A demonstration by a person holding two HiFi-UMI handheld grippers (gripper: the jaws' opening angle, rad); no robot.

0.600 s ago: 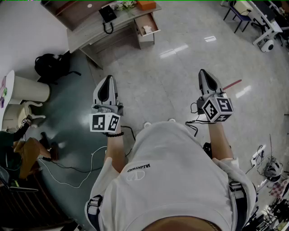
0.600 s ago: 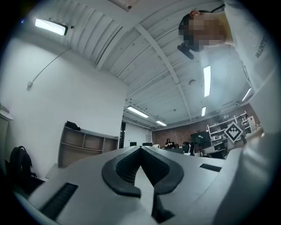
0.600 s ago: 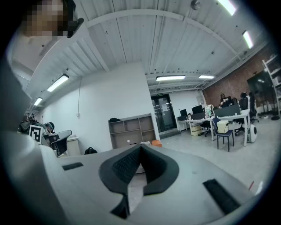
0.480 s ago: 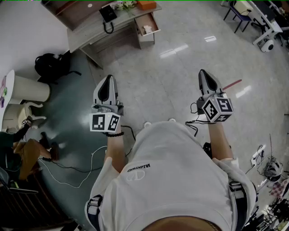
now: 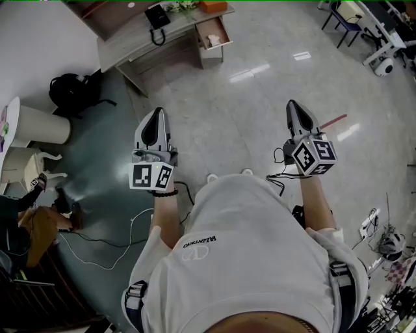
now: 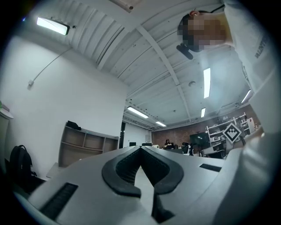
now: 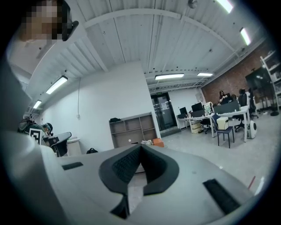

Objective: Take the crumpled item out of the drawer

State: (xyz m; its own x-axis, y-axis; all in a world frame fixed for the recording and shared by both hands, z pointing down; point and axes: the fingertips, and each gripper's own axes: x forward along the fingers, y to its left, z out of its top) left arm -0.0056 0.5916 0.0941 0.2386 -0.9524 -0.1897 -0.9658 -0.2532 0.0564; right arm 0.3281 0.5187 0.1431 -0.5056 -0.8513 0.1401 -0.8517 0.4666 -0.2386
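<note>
The open drawer [image 5: 213, 33] juts from a grey desk [image 5: 140, 40] far across the floor, at the top of the head view. A pale crumpled item [image 5: 212, 41] lies inside it. My left gripper [image 5: 155, 113] and right gripper [image 5: 292, 105] are held in front of the person's chest, a long way short of the desk. Both point toward it. In the left gripper view the left gripper [image 6: 140, 148] has its jaws pressed together with nothing between them. The right gripper [image 7: 140, 146] looks the same in its own view: shut and empty.
A black phone [image 5: 156, 17] and an orange box [image 5: 209, 6] sit on the desk. A black backpack [image 5: 71, 95] lies left of it, near a white round stand [image 5: 40, 127]. Cables [image 5: 97, 244] trail on the floor at the left. A red stick [image 5: 333, 121] lies right; chairs [image 5: 344, 16] stand far right.
The head view has shifted slightly, so the desk sits a bit higher in frame. The person at the left edge has moved. Both grippers stay as they were.
</note>
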